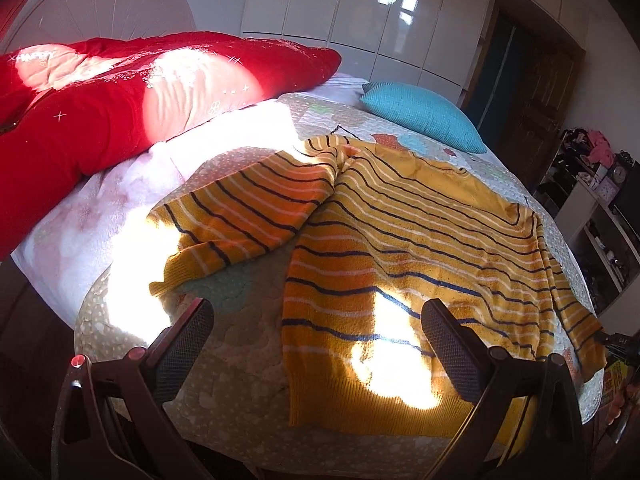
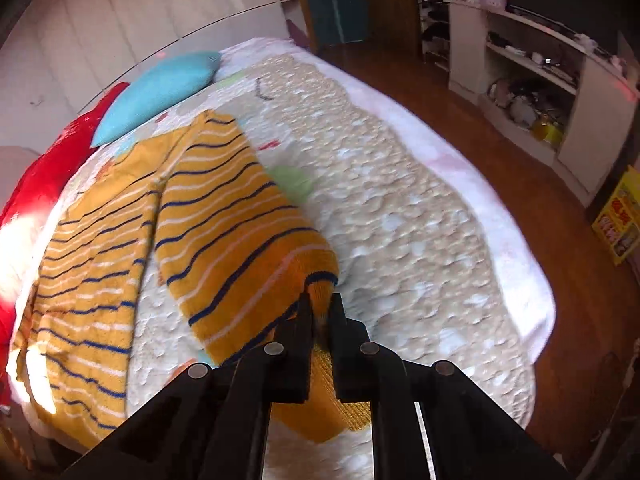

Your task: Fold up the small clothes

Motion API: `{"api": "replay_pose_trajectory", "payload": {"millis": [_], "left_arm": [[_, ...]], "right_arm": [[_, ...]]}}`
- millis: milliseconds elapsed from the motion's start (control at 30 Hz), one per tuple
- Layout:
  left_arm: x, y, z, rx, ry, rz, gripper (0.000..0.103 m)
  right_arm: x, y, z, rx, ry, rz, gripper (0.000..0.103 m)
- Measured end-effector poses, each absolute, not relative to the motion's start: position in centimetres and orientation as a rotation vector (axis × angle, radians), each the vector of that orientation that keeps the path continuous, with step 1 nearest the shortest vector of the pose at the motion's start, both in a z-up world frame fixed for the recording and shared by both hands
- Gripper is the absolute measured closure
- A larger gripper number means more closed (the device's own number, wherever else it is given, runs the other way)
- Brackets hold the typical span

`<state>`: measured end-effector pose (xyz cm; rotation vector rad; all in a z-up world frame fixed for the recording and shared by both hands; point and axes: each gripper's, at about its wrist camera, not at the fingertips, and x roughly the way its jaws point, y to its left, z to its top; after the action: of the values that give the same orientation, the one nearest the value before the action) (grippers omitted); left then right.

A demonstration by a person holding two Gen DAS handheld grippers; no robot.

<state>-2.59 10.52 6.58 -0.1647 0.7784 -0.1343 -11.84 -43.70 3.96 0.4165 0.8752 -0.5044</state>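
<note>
A yellow sweater with navy and white stripes lies spread on the bed quilt, its left sleeve stretched out to the left. My left gripper is open and empty, hovering over the sweater's hem and the quilt. In the right wrist view the sweater body lies at the left. My right gripper is shut on the cuff end of the right sleeve and holds it lifted a little above the quilt.
A red duvet lies at the bed's left and a turquoise pillow at its far side. White wardrobes stand behind. Cluttered white shelves and a wooden floor lie to the right of the bed.
</note>
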Motion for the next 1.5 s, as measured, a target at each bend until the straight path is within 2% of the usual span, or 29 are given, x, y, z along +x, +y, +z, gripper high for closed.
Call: {"api": "replay_pose_trajectory", "payload": {"millis": [133, 167, 200, 267, 300, 467, 567, 667, 700, 733, 767, 800, 833, 867, 1000, 1033, 1200, 1267, 1333, 1367, 1400, 1433, 1467, 1500], "left_arm": [[-1.9, 12.1, 5.7, -0.209, 0.808, -0.105, 0.0], [-1.7, 12.4, 5.5, -0.216, 0.814, -0.103, 0.0], [-1.6, 12.5, 5.2, -0.219, 0.82, -0.104, 0.0], [-1.0, 12.6, 4.5, -0.221, 0.847, -0.119, 0.0], [-0.7, 12.6, 4.0, -0.223, 0.865, -0.132, 0.0], [0.2, 11.6, 1.7, -0.247, 0.929, -0.232, 0.0], [0.8, 10.7, 0.5, -0.254, 0.981, -0.263, 0.0], [0.7, 9.4, 0.5, -0.216, 0.978, -0.286, 0.0], [0.7, 8.9, 0.5, -0.208, 0.978, -0.3, 0.01], [0.7, 8.4, 0.5, -0.196, 0.987, -0.304, 0.031], [0.7, 7.9, 0.4, -0.167, 0.998, -0.285, 0.044], [0.7, 7.5, 0.4, -0.133, 1.004, -0.262, 0.067], [0.8, 7.3, 0.5, -0.134, 1.009, -0.274, 0.08], [0.7, 7.3, 0.7, -0.154, 1.018, -0.286, 0.086], [-0.4, 8.0, 1.3, -0.201, 1.049, -0.283, 0.087], [-1.0, 8.3, 1.4, -0.213, 1.052, -0.288, 0.092], [-3.2, 10.0, 1.7, -0.209, 1.047, -0.272, 0.092], [-3.7, 10.8, 2.0, -0.196, 1.034, -0.244, 0.086], [-4.1, 11.2, 2.7, -0.148, 0.994, -0.194, 0.065], [-4.3, 11.3, 3.0, -0.127, 0.966, -0.172, 0.058], [-4.4, 11.6, 3.4, -0.115, 0.941, -0.154, 0.045], [-4.3, 12.0, 3.7, -0.116, 0.919, -0.136, 0.038], [-4.1, 12.6, 4.0, -0.126, 0.905, -0.119, 0.037], [-3.9, 13.2, 4.2, -0.144, 0.896, -0.103, 0.037]], "right_arm": [[-12.4, -47.0, 4.2, 0.404, 0.88, -0.72, 0.088], [-12.8, -47.0, 4.4, 0.444, 0.863, -0.707, 0.082], [-13.0, -46.4, 4.7, 0.472, 0.843, -0.675, 0.068], [-13.2, -44.2, 5.1, 0.52, 0.799, -0.548, 0.05], [-13.0, -42.6, 5.1, 0.554, 0.783, -0.444, 0.047], [-10.2, -33.6, 1.3, 0.694, 0.877, 0.094, 0.046], [-9.1, -28.7, -0.6, 0.624, 0.948, 0.163, 0.045], [-8.7, -25.5, -0.5, 0.54, 0.933, 0.141, 0.043], [-8.6, -24.6, -0.4, 0.509, 0.929, 0.129, 0.044], [-8.6, -23.7, -0.5, 0.476, 0.928, 0.116, 0.045], [-8.6, -22.8, -0.5, 0.448, 0.924, 0.114, 0.058], [-8.4, -22.2, -0.6, 0.436, 0.93, 0.136, 0.085], [-8.4, -22.1, -0.8, 0.444, 0.944, 0.159, 0.088], [-8.5, -22.1, -0.9, 0.461, 0.947, 0.164, 0.088], [-10.0, -24.1, -0.8, 0.511, 0.956, 0.162, 0.091], [-10.7, -24.6, -0.7, 0.507, 0.958, 0.151, 0.091], [-13.5, -25.8, -1.0, 0.444, 1.02, 0.098, 0.091], [-14.4, -26.3, -0.3, 0.413, 0.999, 0.067, 0.091], [-14.6, -26.9, 0.8, 0.42, 0.97, 0.066, 0.088], [-14.5, -27.2, 1.3, 0.425, 0.955, 0.063, 0.08], [-14.3, -27.3, 1.7, 0.426, 0.94, 0.057, 0.068], [-14.1, -27.5, 2.0, 0.421, 0.931, 0.054, 0.062], [-13.6, -27.3, 2.2, 0.412, 0.927, 0.048, 0.057], [-13.2, -27.1, 2.4, 0.4, 0.927, 0.041, 0.057]]}}
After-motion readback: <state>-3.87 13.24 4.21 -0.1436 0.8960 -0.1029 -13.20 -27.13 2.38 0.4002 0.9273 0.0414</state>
